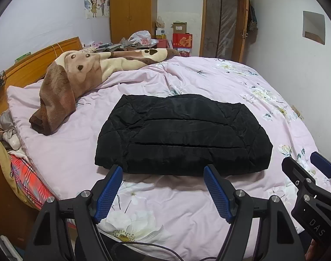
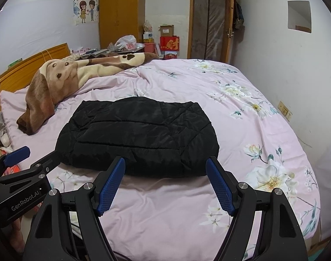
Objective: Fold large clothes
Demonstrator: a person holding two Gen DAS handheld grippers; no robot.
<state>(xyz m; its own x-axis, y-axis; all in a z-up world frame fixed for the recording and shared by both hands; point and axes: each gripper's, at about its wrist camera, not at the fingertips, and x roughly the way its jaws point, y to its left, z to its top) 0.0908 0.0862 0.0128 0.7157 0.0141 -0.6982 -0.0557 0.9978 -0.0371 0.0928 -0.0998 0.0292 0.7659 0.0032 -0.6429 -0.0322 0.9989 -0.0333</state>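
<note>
A black quilted jacket [image 1: 183, 134] lies folded into a thick rectangle on the pink flowered bedcover [image 1: 165, 206]; the right wrist view shows the same jacket [image 2: 139, 137]. My left gripper [image 1: 163, 169] hovers open just short of the jacket's near edge, with nothing between its blue pads. My right gripper [image 2: 165, 163] stands open the same way before the near edge, further right. Each gripper shows in the other's view: the right gripper [image 1: 302, 158] at the lower right, the left gripper [image 2: 38, 155] at the lower left. Neither touches the cloth.
A brown and cream dog-print blanket [image 1: 78, 76] lies bunched along the bed's left side by the wooden headboard [image 1: 35, 61]. Clothes and bags pile at the left edge [image 1: 19, 163]. A wardrobe [image 1: 132, 10], boxes and a door [image 1: 222, 21] stand beyond the bed.
</note>
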